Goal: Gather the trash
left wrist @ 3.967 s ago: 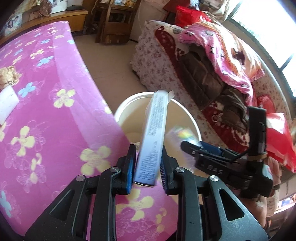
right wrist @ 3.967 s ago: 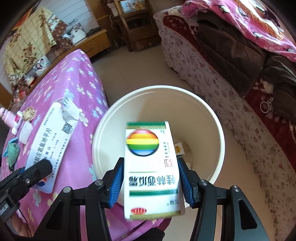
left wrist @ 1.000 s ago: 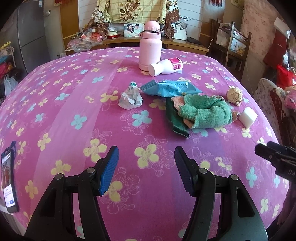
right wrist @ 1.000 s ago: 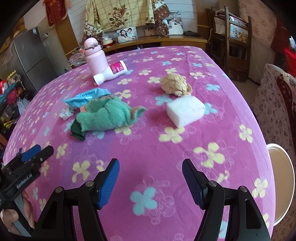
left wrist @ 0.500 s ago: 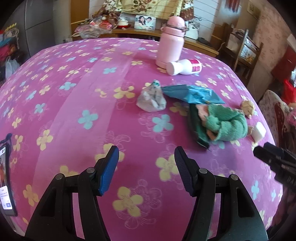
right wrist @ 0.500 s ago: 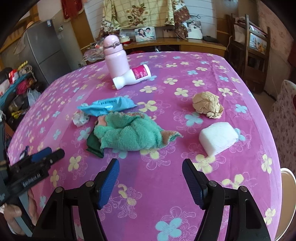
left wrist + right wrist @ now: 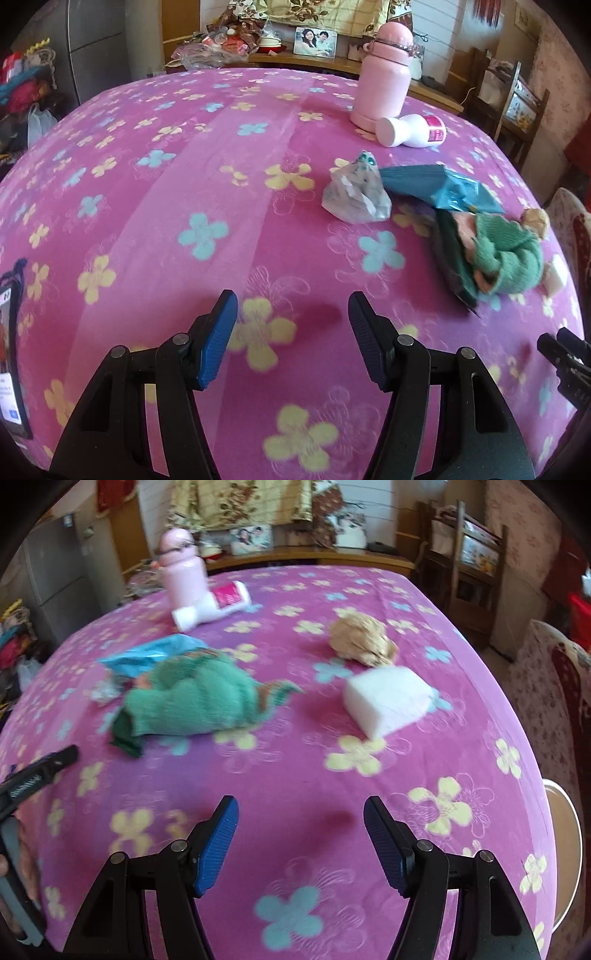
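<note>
My left gripper [image 7: 291, 332] is open and empty above the pink flowered tablecloth [image 7: 184, 184]. Ahead of it to the right lie a crumpled silver wrapper [image 7: 356, 195] and a blue packet [image 7: 436, 186]. My right gripper [image 7: 301, 836] is open and empty too. Ahead of it lie a white foam block [image 7: 388, 698], a crumpled brown paper ball [image 7: 362, 638] and a green knitted cloth [image 7: 195, 698]. The white bin's rim [image 7: 574, 845] shows past the table's right edge.
A pink flask [image 7: 382, 77] stands at the far side with a white bottle [image 7: 410, 130] lying beside it. A phone [image 7: 9, 354] lies at the table's left edge. A wooden chair [image 7: 469, 554] and a sofa [image 7: 554, 686] stand to the right.
Both grippers, shut on cartons over the bin four seconds ago, are now open and empty over the table. The left has moved closer to the silver wrapper, the right closer to the foam block.
</note>
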